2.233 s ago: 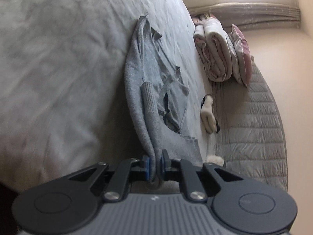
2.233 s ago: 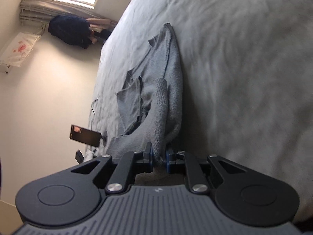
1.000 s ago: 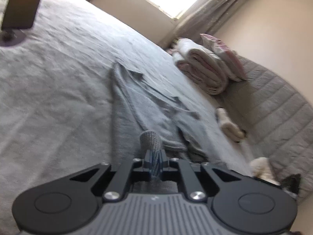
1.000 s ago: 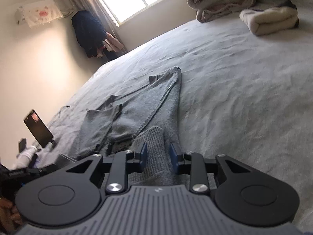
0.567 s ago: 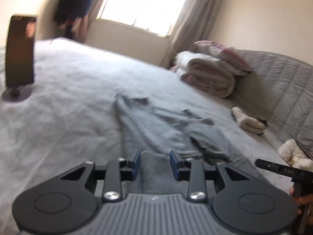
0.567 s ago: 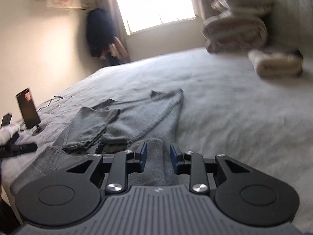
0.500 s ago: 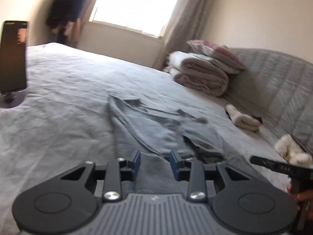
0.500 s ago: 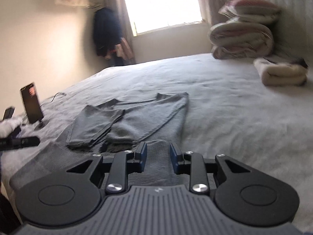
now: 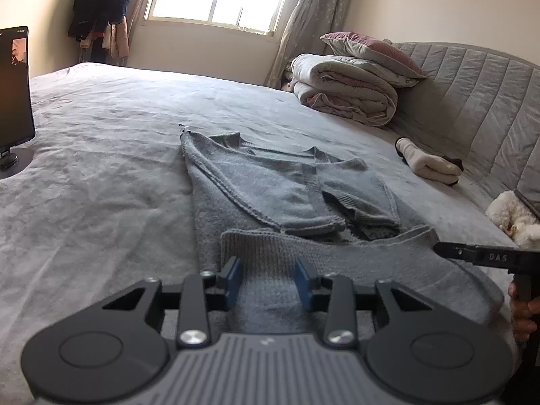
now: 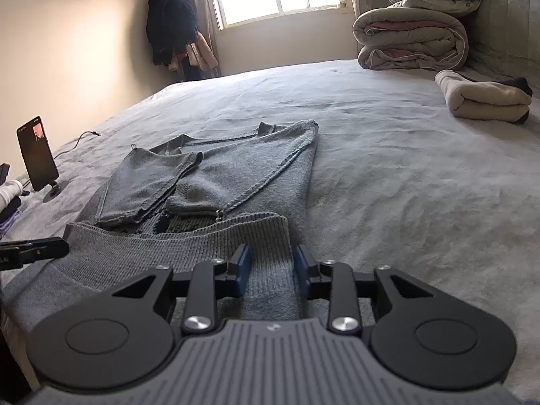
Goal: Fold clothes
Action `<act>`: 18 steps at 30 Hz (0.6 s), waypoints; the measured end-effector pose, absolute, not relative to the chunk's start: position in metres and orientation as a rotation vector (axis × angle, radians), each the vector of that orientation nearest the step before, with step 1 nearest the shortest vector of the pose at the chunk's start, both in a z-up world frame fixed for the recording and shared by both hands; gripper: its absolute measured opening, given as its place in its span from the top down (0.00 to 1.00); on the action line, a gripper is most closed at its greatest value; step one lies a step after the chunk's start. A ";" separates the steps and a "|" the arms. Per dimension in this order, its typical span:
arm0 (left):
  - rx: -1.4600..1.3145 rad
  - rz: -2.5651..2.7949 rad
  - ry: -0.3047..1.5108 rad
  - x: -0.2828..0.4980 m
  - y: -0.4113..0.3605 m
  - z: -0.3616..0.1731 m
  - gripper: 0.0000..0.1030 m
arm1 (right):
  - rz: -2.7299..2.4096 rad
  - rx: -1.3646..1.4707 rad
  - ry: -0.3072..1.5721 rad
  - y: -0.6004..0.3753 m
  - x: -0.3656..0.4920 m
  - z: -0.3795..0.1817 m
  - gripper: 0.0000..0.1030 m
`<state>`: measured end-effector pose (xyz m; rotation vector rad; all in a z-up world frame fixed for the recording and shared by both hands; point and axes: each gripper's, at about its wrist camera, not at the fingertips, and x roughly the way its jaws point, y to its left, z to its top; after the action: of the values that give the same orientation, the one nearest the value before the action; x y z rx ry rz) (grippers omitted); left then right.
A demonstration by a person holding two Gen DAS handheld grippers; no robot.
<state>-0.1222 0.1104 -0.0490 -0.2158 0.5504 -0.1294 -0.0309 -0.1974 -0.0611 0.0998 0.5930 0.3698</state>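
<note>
Our grey sweater (image 9: 270,185) lies flat on the bed (image 9: 101,155), sleeves folded in. Both the left claw (image 9: 268,278) and right claw (image 10: 272,266) stand open over its hem. Next, we judge, regrip the hem corners and fold upward.

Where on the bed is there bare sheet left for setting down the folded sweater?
Bare sheet lies between the sweater and the rolled towel, and between sweater and phone stand. It is crowded by the headboard: folded duvet, towel.
</note>
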 end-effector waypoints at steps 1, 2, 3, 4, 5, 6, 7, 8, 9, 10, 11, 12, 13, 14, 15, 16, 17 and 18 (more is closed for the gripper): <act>-0.228 -0.134 0.554 -0.123 0.112 -0.047 0.58 | 0.368 0.102 0.601 -0.199 -0.032 -0.059 0.65; -0.248 -0.128 0.566 -0.125 0.115 -0.045 0.53 | 0.367 0.104 0.609 -0.200 -0.032 -0.057 0.64; -0.268 -0.123 0.578 -0.126 0.119 -0.042 0.50 | 0.365 0.106 0.617 -0.201 -0.033 -0.054 0.63; -0.294 -0.121 0.599 -0.127 0.123 -0.040 0.50 | 0.363 0.110 0.626 -0.203 -0.034 -0.052 0.62; -0.325 -0.125 0.613 -0.127 0.127 -0.037 0.49 | 0.360 0.126 0.641 -0.206 -0.034 -0.049 0.61; -0.365 -0.135 0.619 -0.129 0.133 -0.035 0.49 | 0.361 0.147 0.656 -0.210 -0.035 -0.047 0.61; -0.408 -0.152 0.624 -0.131 0.139 -0.034 0.45 | 0.364 0.170 0.672 -0.215 -0.036 -0.045 0.59; -0.446 -0.163 0.633 -0.134 0.145 -0.035 0.43 | 0.370 0.199 0.693 -0.220 -0.037 -0.043 0.58; -0.484 -0.174 0.642 -0.136 0.151 -0.035 0.43 | 0.377 0.231 0.717 -0.225 -0.038 -0.042 0.57; -0.519 -0.186 0.654 -0.138 0.157 -0.035 0.42 | 0.392 0.284 0.761 -0.232 -0.037 -0.042 0.55; -0.551 -0.202 0.672 -0.140 0.163 -0.037 0.41 | 0.398 0.350 0.800 -0.241 -0.038 -0.044 0.54; -0.586 -0.216 0.691 -0.141 0.169 -0.039 0.41 | 0.404 0.418 0.837 -0.250 -0.038 -0.045 0.53; -0.627 -0.223 0.707 -0.143 0.175 -0.042 0.40 | 0.408 0.497 0.867 -0.261 -0.040 -0.049 0.53; -0.667 -0.231 0.724 -0.144 0.181 -0.045 0.37 | 0.411 0.572 0.895 -0.272 -0.043 -0.052 0.53; -0.708 -0.239 0.741 -0.145 0.187 -0.048 0.35 | 0.411 0.630 0.912 -0.280 -0.045 -0.056 0.52; -0.739 -0.250 0.757 -0.146 0.191 -0.051 0.30 | 0.411 0.669 0.921 -0.287 -0.047 -0.057 0.51; -0.770 -0.264 0.771 -0.146 0.194 -0.053 0.25 | 0.414 0.694 0.926 -0.292 -0.048 -0.058 0.49; -0.794 -0.279 0.777 -0.147 0.197 -0.055 0.23 | 0.416 0.718 0.931 -0.297 -0.050 -0.058 0.47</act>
<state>-0.1472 0.1967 -0.0546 -0.7938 0.7773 -0.2794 -0.0497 -0.2970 -0.0579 0.7176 0.9314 0.4165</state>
